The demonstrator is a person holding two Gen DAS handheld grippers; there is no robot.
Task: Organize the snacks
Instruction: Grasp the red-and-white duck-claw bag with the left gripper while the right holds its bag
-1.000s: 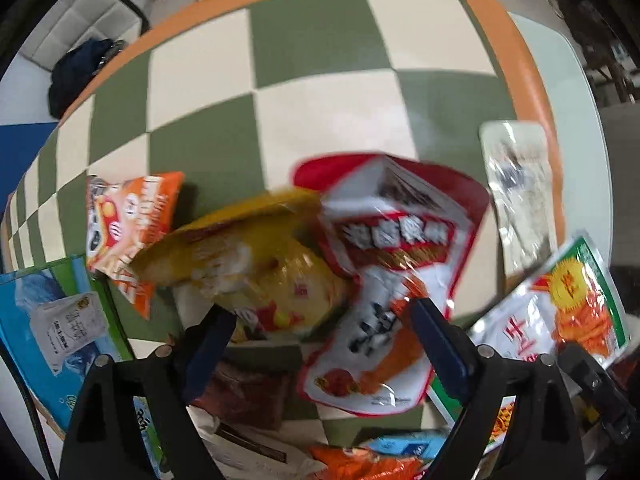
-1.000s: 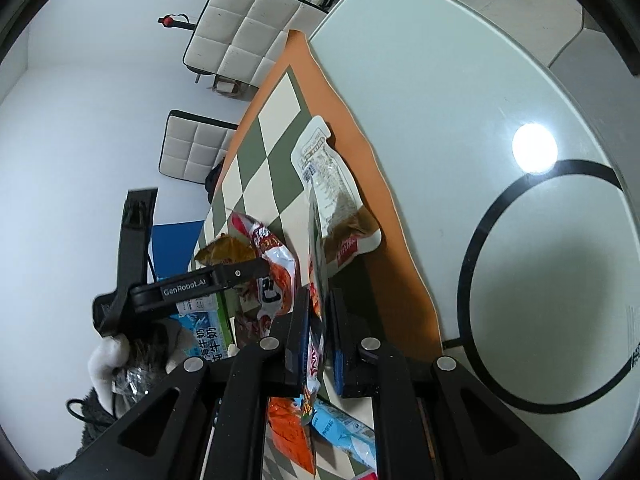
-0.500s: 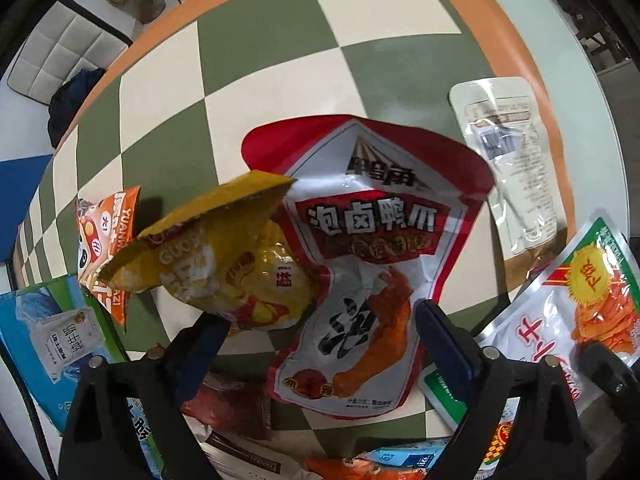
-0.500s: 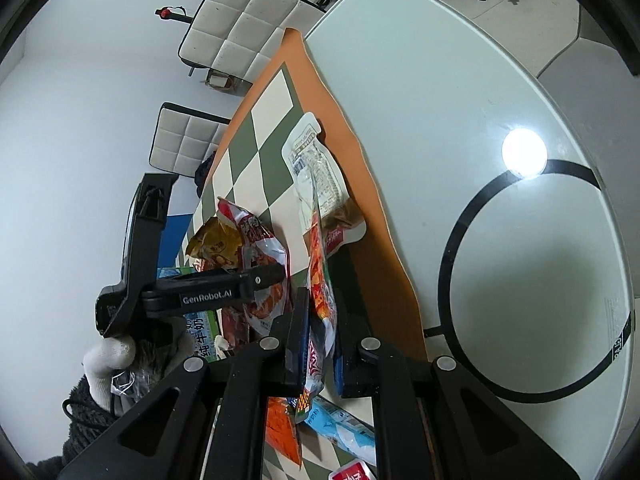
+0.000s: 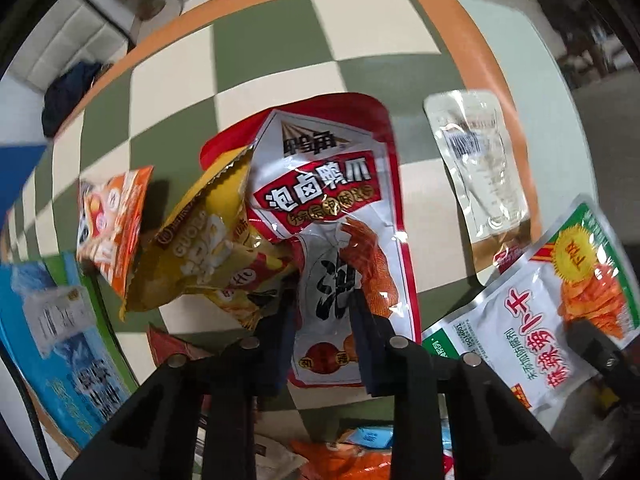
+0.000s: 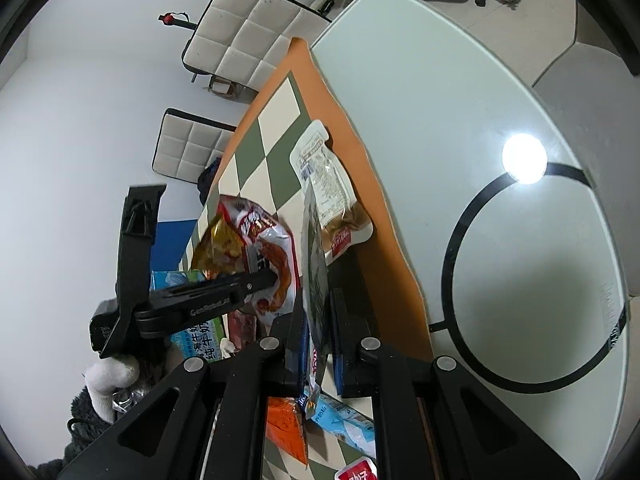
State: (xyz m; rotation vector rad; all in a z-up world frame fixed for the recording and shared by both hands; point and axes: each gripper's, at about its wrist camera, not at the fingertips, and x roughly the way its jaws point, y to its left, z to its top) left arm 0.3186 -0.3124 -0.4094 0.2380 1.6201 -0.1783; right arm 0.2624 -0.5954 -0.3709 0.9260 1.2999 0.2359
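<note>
My left gripper is shut on the lower edge of a red and white duck-feet snack bag, lifted off the checkered mat. A yellow chip bag leans against it on the left. My right gripper is shut on a white, green and orange snack bag, held edge-on; the same bag shows in the left wrist view. The left gripper also shows in the right wrist view with the red bag.
A clear pouch lies at the mat's right border. An orange packet and a blue milk box are at the left. More packets lie near me. Two white chairs stand beyond the grey table.
My left gripper has closed on the red and white bag and raised it, the yellow bag shifting with it. The right gripper keeps its bag, turned more edge-on.
</note>
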